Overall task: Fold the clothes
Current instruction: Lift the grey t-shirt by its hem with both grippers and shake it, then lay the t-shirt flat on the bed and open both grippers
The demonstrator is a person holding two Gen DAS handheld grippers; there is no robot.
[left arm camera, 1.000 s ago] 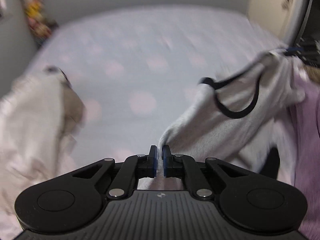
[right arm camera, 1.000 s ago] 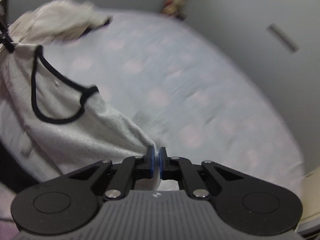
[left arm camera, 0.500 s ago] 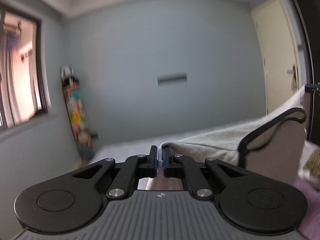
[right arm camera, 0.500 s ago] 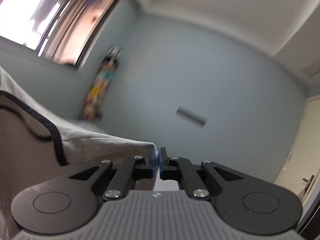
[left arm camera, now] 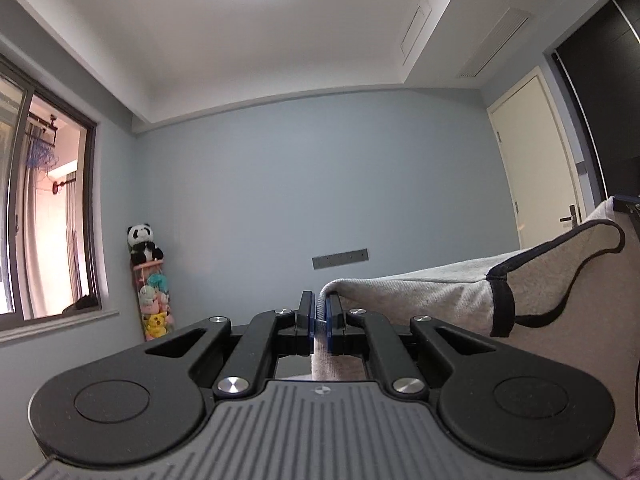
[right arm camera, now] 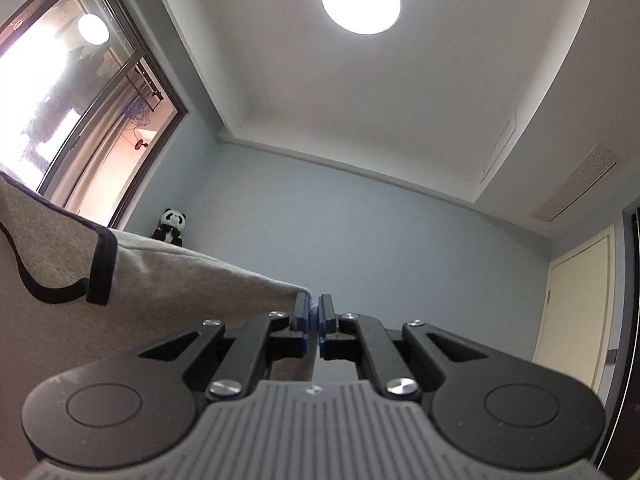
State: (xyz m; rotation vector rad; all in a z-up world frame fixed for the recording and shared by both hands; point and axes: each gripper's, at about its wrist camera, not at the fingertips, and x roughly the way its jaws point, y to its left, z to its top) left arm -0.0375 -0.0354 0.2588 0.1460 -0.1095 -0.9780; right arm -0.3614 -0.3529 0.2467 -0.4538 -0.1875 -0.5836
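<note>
Both the left gripper [left arm camera: 319, 320] and right gripper [right arm camera: 313, 322] have jaws clamped on the grey shirt [left arm camera: 420, 292], stretched between them toward three o'clock; no fold made yet.

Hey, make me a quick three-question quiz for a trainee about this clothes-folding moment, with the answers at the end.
1. True or false: both grippers are shut on the grey garment.
2. What colour is the trim on the garment's armhole: A black, B red, C yellow?
3. Which toy sits on top of the plush toy stack in the corner?

Key:
1. True: the left gripper and right gripper each pinch an edge.
2. A.
3. A panda plush.
</note>
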